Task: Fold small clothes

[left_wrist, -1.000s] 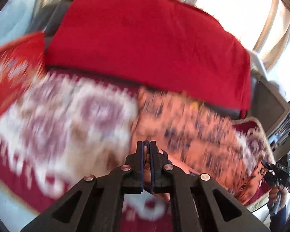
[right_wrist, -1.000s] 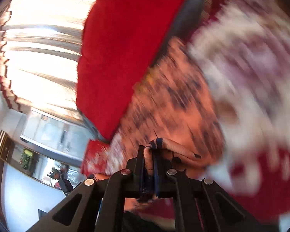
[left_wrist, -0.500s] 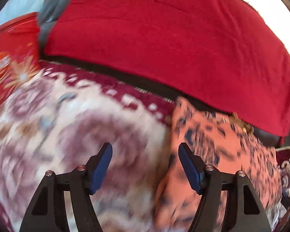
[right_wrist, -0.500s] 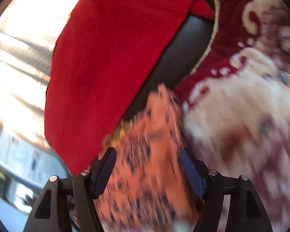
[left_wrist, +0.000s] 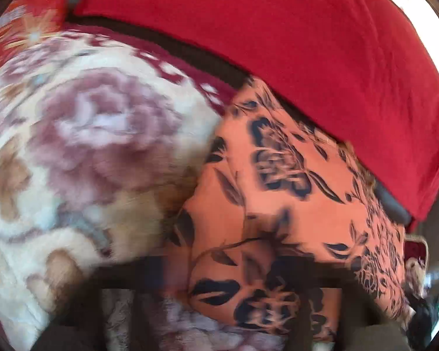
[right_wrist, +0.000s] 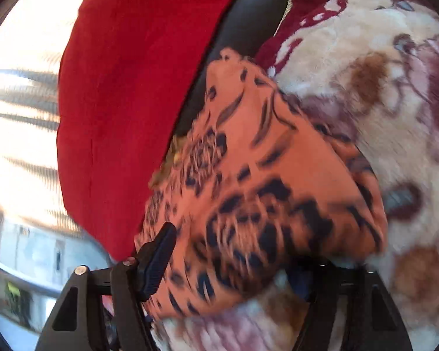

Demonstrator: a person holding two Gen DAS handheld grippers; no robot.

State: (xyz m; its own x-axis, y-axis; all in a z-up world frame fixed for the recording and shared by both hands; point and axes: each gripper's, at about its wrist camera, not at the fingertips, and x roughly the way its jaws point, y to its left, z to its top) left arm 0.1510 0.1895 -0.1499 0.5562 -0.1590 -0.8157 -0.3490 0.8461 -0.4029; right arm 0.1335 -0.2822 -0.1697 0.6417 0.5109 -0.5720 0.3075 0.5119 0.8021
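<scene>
An orange garment with a dark floral print lies folded on a cream and maroon flowered blanket, against the sofa back. It also shows in the right wrist view. My right gripper is open; its left finger shows, and the right finger is hidden under the garment's edge. The garment lies between the jaws, close to the camera. My left gripper shows only as a dark blur at the bottom of the left wrist view, over the garment's near edge.
A red cloth covers the sofa backrest behind the garment. A red patterned cushion sits at far left. Bright curtained windows are behind the sofa.
Both grippers were shut on the garment's edge a second ago, then opened and let go. Both have since moved closer and lower over the garment.
</scene>
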